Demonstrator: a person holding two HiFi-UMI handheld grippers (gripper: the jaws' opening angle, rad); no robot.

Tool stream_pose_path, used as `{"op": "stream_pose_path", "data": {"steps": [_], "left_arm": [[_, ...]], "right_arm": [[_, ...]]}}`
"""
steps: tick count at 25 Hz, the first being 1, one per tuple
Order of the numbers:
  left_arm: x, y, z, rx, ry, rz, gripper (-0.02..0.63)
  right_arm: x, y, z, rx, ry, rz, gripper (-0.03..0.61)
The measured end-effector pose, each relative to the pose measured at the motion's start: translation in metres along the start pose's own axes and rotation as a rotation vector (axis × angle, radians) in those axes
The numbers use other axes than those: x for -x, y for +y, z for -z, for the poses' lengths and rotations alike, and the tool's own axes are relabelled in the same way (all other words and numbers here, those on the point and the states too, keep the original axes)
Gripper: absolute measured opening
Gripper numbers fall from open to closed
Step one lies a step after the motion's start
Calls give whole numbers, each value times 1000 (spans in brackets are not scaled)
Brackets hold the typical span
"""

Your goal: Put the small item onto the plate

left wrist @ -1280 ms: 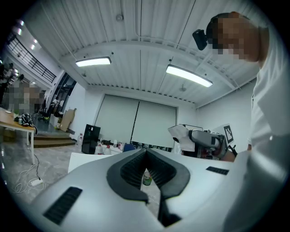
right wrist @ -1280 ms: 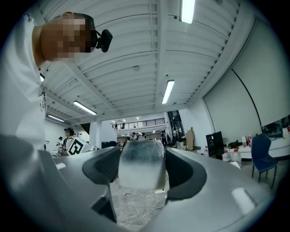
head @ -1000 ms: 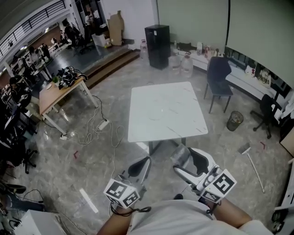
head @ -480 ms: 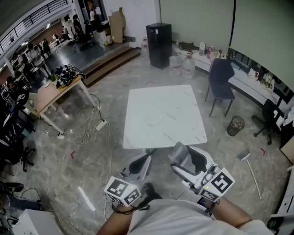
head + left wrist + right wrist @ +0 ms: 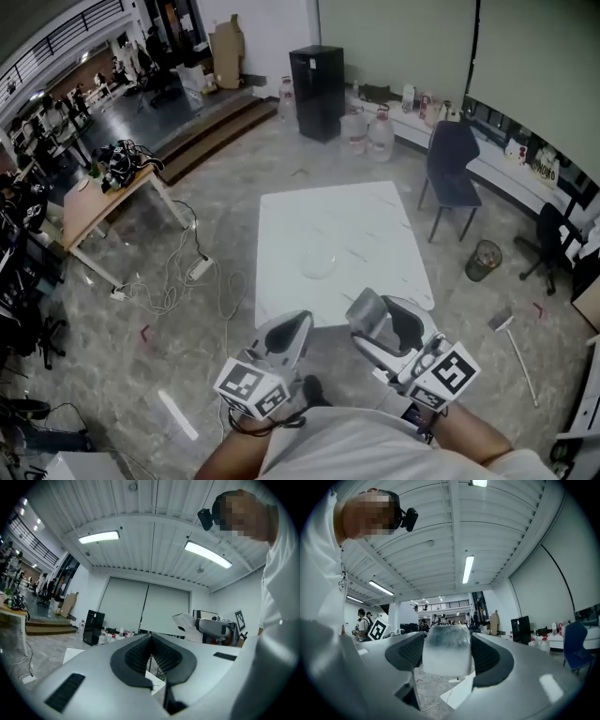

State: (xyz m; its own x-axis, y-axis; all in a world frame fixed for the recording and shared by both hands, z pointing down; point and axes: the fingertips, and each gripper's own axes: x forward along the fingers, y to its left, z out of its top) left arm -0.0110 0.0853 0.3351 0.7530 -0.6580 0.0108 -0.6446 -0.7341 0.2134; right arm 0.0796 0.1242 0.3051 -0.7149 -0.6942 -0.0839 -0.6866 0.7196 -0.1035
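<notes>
Bright ceiling strip lights (image 5: 467, 569), even indoor light, fisheye-warped edges, dark corners

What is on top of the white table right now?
Only a clear plate shows on the white table, near its middle. The table's near edge is partly covered by the right hand-held gripper, shut on a translucent small item, so that strip cannot be checked.

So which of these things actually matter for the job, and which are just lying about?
Part of the job: the frosted small item, gripped in the right claw; the clear plate on the white table; the left claw, shut and empty.
Just lying about: blue chair, black cabinet, water jugs, waste bin, wooden desk, floor cables.
</notes>
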Motion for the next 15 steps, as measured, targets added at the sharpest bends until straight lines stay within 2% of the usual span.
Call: {"op": "stream_pose_path", "data": {"steps": [6,15], "left_arm": [[-25,81,-16,6,10,34,5],[-48,158,-22,33,19,89,6]], "right_arm": [[-74,-29,8,-6,14,48,305],[-153,-62,22,-12,34,98,305]]}}
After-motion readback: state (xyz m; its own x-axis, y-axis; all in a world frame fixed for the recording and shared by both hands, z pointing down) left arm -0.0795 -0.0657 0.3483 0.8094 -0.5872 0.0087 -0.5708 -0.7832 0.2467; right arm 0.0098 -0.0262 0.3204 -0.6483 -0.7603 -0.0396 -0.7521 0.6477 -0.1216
